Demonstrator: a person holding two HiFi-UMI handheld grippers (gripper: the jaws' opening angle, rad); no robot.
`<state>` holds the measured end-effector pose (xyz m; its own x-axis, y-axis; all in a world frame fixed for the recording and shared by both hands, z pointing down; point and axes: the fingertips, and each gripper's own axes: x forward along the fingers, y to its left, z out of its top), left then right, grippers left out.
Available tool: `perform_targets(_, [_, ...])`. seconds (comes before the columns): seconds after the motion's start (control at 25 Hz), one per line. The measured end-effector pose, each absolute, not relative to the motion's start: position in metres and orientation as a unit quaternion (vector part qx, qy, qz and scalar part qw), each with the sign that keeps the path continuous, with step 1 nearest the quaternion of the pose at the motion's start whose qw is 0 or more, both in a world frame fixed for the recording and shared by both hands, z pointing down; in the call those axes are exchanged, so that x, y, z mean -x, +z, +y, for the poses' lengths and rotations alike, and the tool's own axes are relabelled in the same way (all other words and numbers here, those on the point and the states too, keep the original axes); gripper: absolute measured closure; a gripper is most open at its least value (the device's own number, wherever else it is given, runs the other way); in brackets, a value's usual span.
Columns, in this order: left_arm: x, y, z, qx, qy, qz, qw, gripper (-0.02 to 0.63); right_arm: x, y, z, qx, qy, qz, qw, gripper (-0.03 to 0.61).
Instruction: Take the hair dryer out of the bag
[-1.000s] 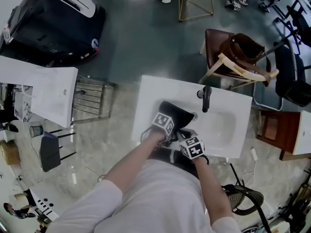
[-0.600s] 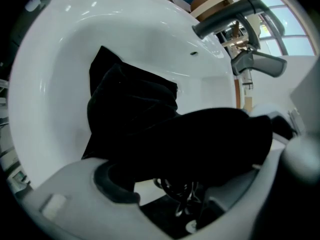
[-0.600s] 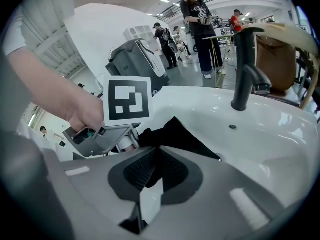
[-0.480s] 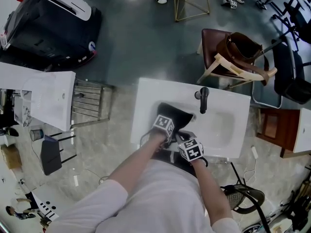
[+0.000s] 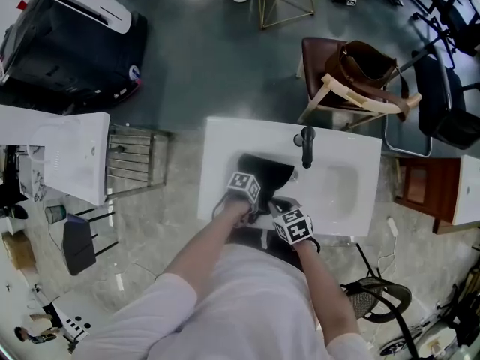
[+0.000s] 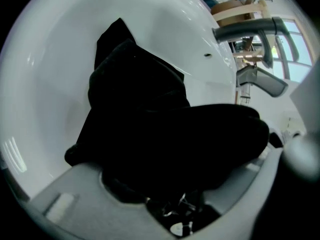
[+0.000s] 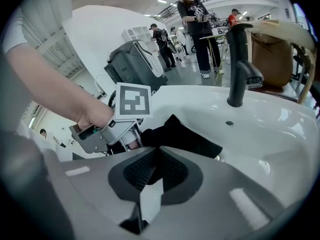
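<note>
- The black bag [image 5: 264, 172] lies slumped in the white sink [image 5: 346, 192], just in front of the black faucet [image 5: 306, 147]. There's no hair dryer on show in any view, so my guess is it's inside the bag, most likely the fat lump at the near end.
- The left gripper [image 6: 172, 164] has its jaws wide around that lump. They've just been closing in, and dark fabric fills the whole gap between them, so I read it as a squeeze on the bulky end of the bag.
- The right gripper [image 7: 156, 156] is pressed nearly together, with what looks like a thin fold of the bag's edge pinched between the pads.
- The step in hand, as I see it, is getting the mouth open while the load is held steady. Nothing is out yet, so it's early days.
- How I'd do it: treat the right pinch as the anchor and peel that edge back off the lump, not straight up, or the whole bag just lifts with it.
- On the left side, make sure the jaws have the hard body through the cloth and not only loose fabric. Soft cloth bunches and slips.
- That basin looks slick, so the bag will probably skate if only one side pulls. Pull the two grippers apart from each other.
- Watch the faucet when lifting, it's close behind. The cord may snag on the mouth of the bag too, so go slow.
</note>
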<state>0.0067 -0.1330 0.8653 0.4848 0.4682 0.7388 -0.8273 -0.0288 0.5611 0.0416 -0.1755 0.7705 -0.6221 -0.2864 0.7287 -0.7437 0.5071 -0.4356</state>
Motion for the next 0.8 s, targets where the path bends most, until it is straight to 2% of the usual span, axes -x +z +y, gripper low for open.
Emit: perform_targets(0.8, [0.001, 0.806, -0.115, -0.570, 0.382, -0.162, 0.709, 0.374, -0.061, 0.773, -0.177, -0.347, 0.308, -0.821, 0.332, 0.558])
